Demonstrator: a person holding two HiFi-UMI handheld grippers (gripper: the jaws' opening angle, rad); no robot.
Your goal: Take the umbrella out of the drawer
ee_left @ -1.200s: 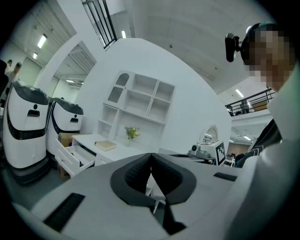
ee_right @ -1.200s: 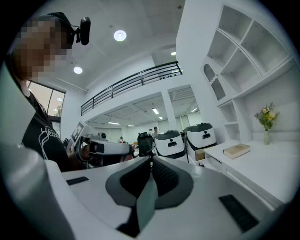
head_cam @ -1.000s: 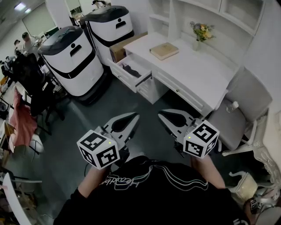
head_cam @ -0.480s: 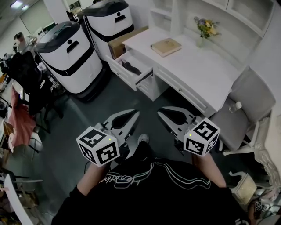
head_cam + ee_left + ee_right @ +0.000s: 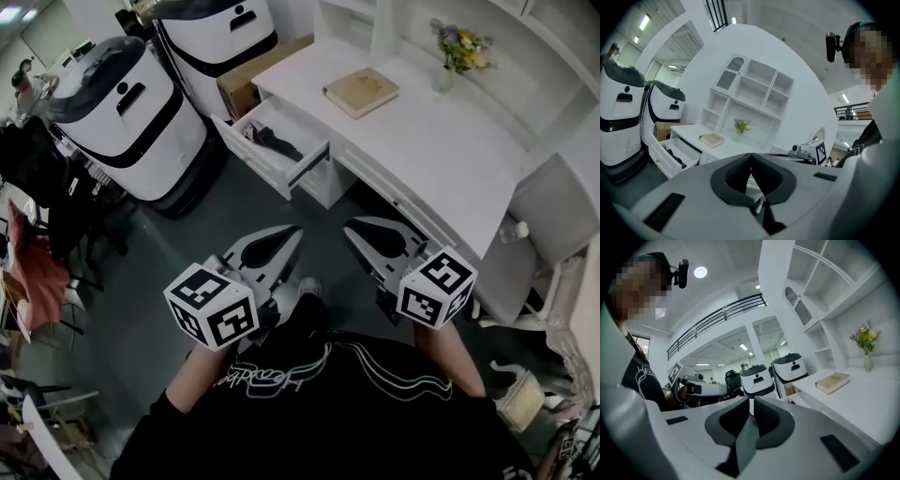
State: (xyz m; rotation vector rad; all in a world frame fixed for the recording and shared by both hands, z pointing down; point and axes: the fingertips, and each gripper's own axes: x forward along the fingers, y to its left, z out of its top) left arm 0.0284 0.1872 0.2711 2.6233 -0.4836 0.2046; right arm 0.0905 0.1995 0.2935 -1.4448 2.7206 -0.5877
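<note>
- One umbrella point(image 5: 274, 141), dark and folded, lying in the open drawer point(image 5: 246, 152) at the bench's point(image 5: 441, 141) far left end.
- Handling, judged: light, stiff core, soft slippery cloth; grip mid-bundle or handle.
- Clenched, empty: left tongs point(image 5: 289, 234), right tongs point(image 5: 356, 227), well apart from drawer.

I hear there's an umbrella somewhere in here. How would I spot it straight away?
Find the long white desk with a tan book on top. At its end nearest the cardboard box, one drawer stands pulled open. The umbrella is the dark bundle lying inside it, the only dark thing against all that white.
</note>
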